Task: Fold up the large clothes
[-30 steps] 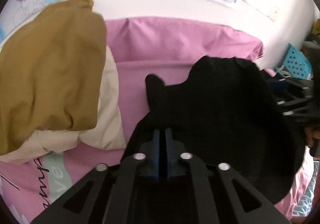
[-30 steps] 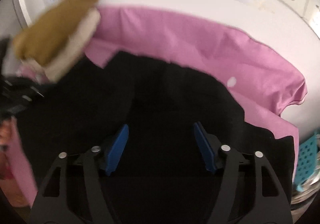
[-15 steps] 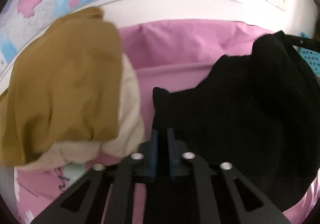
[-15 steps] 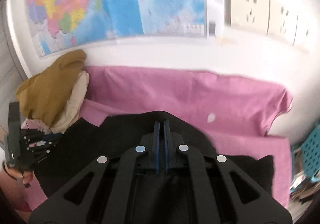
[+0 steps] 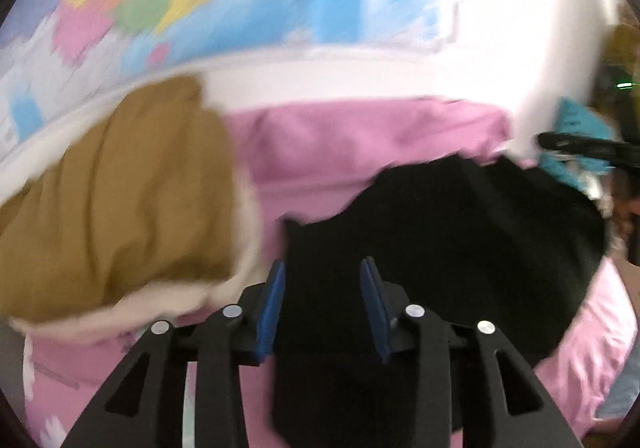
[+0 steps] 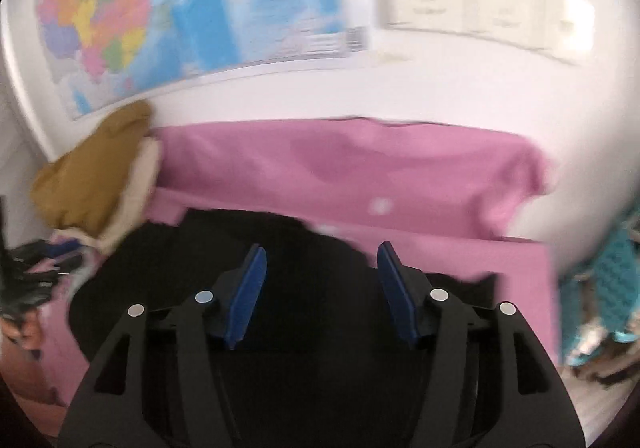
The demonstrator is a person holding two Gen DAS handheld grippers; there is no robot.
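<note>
A black garment [image 5: 472, 232] lies on the pink bed sheet [image 5: 360, 144]; it also shows in the right wrist view [image 6: 224, 248]. My left gripper [image 5: 323, 272] is open above the garment's near left edge, its blue pads [image 5: 272, 304] apart with black cloth showing between them. My right gripper [image 6: 320, 260] is open above the garment's far edge, pads [image 6: 246, 292] wide apart. Both views are motion-blurred.
A mustard and cream pile of clothes [image 5: 112, 200] sits at the left of the bed, also in the right wrist view [image 6: 92, 176]. A map [image 6: 160, 8] and sockets [image 6: 472, 0] hang on the wall behind. A teal basket [image 6: 612, 280] stands at the right.
Both grippers were shut on the black garment half a second ago and have now opened, letting it drop onto the bed. Both cameras have tilted up towards the wall.
</note>
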